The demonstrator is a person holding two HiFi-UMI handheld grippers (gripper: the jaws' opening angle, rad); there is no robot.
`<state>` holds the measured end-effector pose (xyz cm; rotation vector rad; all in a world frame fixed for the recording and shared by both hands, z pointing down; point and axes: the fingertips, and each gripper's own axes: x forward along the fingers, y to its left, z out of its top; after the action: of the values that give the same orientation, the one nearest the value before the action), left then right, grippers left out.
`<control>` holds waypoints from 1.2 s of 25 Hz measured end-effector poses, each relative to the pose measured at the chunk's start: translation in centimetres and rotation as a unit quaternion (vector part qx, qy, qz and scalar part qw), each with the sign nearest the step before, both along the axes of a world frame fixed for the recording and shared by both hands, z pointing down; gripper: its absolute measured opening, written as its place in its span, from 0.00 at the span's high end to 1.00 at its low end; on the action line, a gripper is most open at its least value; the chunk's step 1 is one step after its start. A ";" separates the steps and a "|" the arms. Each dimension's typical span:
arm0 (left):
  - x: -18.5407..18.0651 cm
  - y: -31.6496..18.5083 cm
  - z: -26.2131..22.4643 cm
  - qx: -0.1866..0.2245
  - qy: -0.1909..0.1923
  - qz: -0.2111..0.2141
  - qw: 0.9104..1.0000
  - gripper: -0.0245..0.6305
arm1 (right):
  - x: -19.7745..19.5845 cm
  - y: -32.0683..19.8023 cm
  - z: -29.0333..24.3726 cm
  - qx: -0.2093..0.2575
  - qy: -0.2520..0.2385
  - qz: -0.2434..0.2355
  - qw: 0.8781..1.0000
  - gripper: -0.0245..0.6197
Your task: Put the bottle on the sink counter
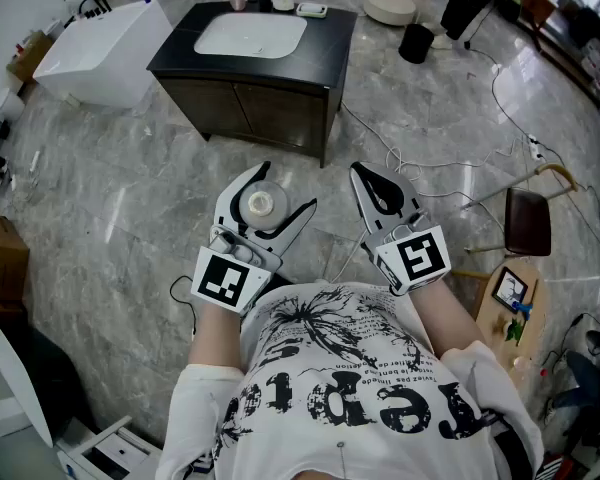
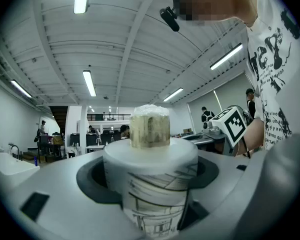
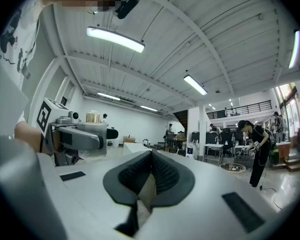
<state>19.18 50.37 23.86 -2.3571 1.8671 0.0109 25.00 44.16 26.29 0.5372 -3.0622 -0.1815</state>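
One white cylindrical bottle with tan cap (image 2: pixel 150 184), clasped upright in the left gripper (image 1: pixel 288 188). Right gripper (image 1: pixel 360 173) clenched, nothing between its jaws. Dark sink counter (image 1: pixel 330 53) stands well apart

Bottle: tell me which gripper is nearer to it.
Left. The left gripper holds the bottle between its jaws; the right gripper, jaws together, stands apart to its right.

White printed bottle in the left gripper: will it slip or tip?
Probably rigid: the white printed cylindrical bottle shows no denting in the left gripper. Its smooth wall may slip. Laid sideways, it would likely roll.
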 end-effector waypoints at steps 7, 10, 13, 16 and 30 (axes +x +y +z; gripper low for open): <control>-0.4 -0.3 -0.2 0.002 -0.002 -0.001 1.000 0.43 | -0.3 -0.3 -0.1 0.000 0.000 0.003 1.000 0.94; -0.4 -0.6 -0.1 0.000 -0.003 -0.001 1.000 0.43 | -0.2 -0.5 0.0 -0.007 -0.001 0.006 1.000 0.94; -0.3 -1.1 0.0 -0.004 0.001 -0.004 1.000 0.43 | 0.1 -0.9 0.1 -0.017 -0.007 0.008 1.000 0.94; -0.8 -2.2 0.0 -0.009 0.000 -0.006 1.000 0.43 | -0.2 -1.8 0.1 -0.019 -0.009 0.001 1.000 0.94; -12.6 -17.5 3.2 -0.015 0.012 0.039 0.999 0.43 | -11.5 -16.3 3.4 -0.039 0.000 0.040 0.998 0.94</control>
<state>6.57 32.85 27.01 -2.4594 1.7967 0.0205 13.50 27.84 29.69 0.6549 -3.0257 -0.0582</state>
